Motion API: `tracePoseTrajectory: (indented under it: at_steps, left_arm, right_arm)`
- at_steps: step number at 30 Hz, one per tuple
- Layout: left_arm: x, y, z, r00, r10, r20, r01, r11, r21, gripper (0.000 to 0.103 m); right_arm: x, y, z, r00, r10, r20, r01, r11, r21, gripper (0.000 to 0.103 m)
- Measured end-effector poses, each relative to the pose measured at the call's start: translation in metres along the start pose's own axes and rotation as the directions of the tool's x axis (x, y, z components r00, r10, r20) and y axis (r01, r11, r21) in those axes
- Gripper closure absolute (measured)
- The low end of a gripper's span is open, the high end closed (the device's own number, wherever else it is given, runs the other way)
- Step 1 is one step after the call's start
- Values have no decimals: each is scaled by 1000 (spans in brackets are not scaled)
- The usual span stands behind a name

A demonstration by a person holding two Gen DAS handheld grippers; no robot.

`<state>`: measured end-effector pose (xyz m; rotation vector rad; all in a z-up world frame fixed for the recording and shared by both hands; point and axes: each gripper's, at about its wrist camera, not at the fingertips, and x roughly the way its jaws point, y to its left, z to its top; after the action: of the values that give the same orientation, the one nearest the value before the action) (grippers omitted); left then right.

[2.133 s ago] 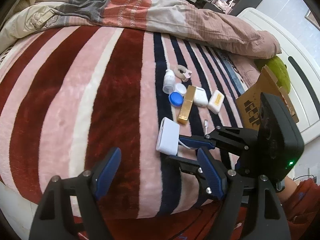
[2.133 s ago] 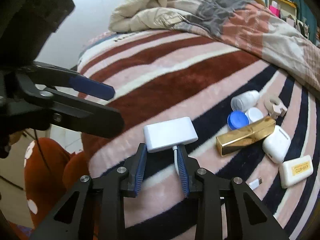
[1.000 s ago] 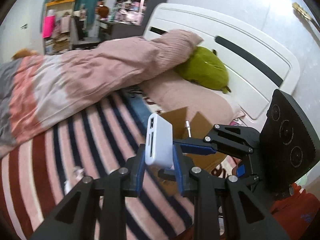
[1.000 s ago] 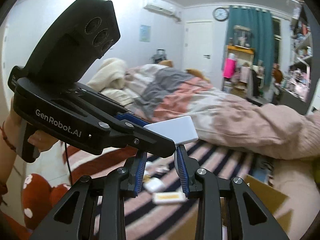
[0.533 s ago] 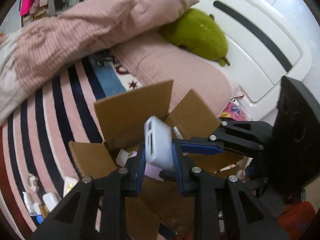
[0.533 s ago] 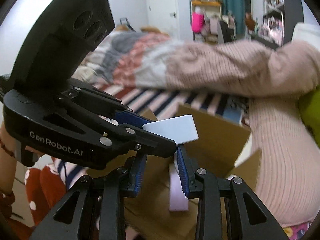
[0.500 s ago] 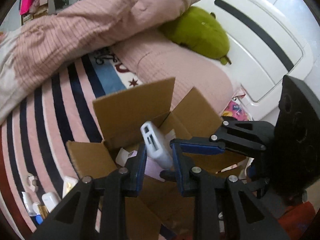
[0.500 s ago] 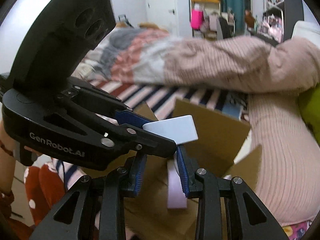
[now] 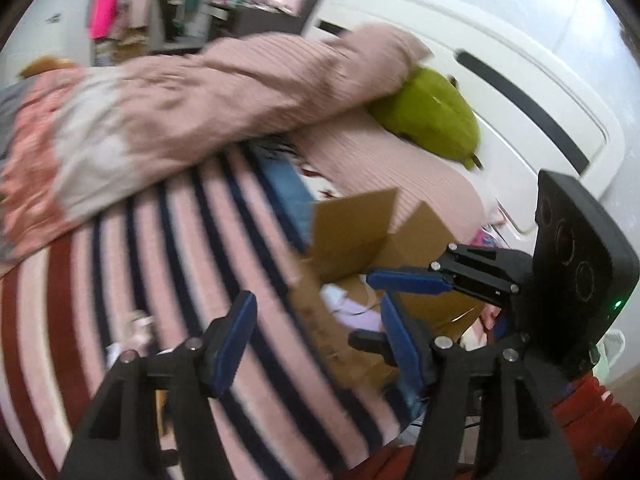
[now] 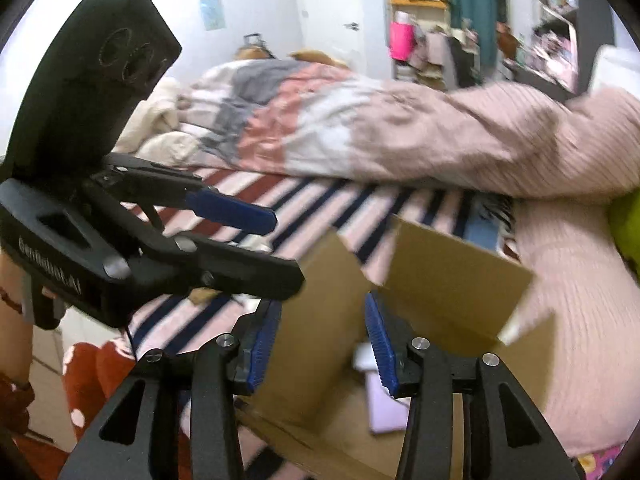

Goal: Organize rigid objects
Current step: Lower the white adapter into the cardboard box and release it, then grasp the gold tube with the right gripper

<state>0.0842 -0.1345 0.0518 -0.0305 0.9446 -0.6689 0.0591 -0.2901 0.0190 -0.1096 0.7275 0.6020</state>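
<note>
Both grippers stand wide open and hold nothing: the left gripper (image 9: 316, 336) over the striped blanket (image 9: 168, 248) beside the box (image 10: 452, 280), the right gripper (image 10: 320, 340) just above the box's open flaps. Inside the box lie a lilac item (image 10: 386, 408) and something white (image 9: 334, 294), too blurred to name.

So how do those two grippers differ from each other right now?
The right gripper hangs directly over the open cardboard box, while the left gripper is above the striped blanket at the box's edge. The left gripper gapes wider than the right gripper. Both are open, empty, black with blue pads.
</note>
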Motion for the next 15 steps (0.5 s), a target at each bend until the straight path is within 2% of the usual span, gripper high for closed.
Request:
tracePoseTrajectory:
  at_steps: [3,5,7,10,15]
  left_arm:
    - [-33,34,-20,995,87,40,-85,996,-36,36]
    - [-47,56,-35,989,136,53,-133,989,-65,36]
    - [-56,79,-55,977,203,60,-197,976,-94,32]
    - [-60,107,-84,961,273,55,-263,955,-137,29]
    - [-60,146,-128,954,297,35,-284,935,-211,29]
  right_arm:
    - [14,35,15,998,65,8,-65,996,-55,62]
    - [27,59,22,994,111,-2,-111,990,-87,57]
    - [46,85,26,987,156,-26,-158,980,-118,48]
    - [78,112,22,977,197,-77,-206,968,-144,46]
    - [152,130,-2,944,248,-216,-264,963,-48,46]
